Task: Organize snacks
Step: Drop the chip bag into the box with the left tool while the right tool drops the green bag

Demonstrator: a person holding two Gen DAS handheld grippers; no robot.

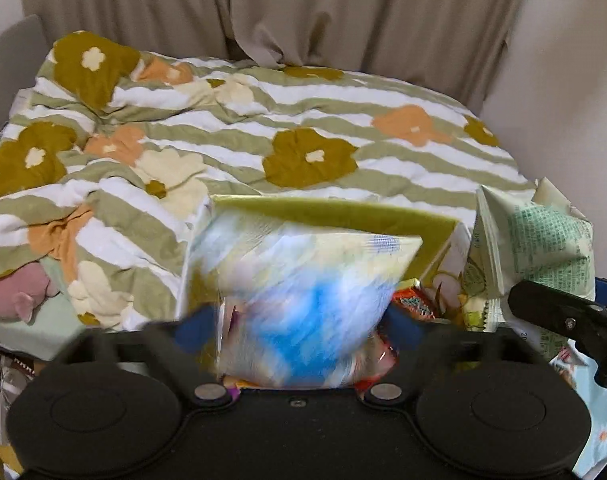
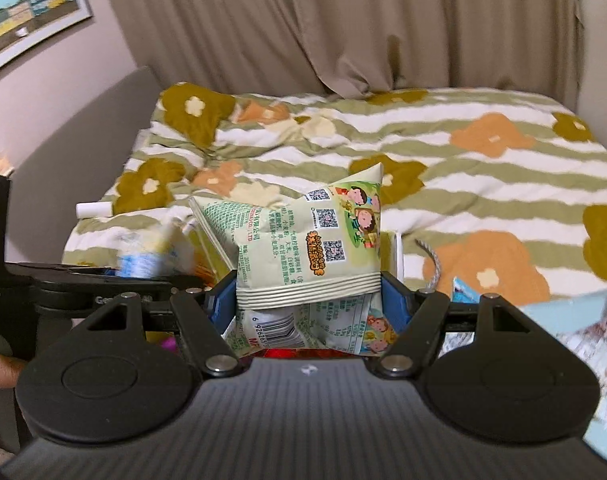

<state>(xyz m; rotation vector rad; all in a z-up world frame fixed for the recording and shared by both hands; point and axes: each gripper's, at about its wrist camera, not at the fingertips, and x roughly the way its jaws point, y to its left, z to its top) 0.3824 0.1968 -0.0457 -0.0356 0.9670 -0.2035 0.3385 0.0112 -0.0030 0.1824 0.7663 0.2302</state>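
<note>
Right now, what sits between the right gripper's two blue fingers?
A pale green snack bag, pinched at its sealed bottom edge between the blue fingers of the right gripper; the right wrist view shows it.

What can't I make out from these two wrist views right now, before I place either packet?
- Blue-and-white snack packet in the left gripper: motion blur in the left wrist view wipes out its print.
- Yellow-green open box: its inside is hidden behind that packet.
- Red wrapper: only a sliver shows in the right wrist view, under the pale green snack packet clamped in the right gripper.
</note>
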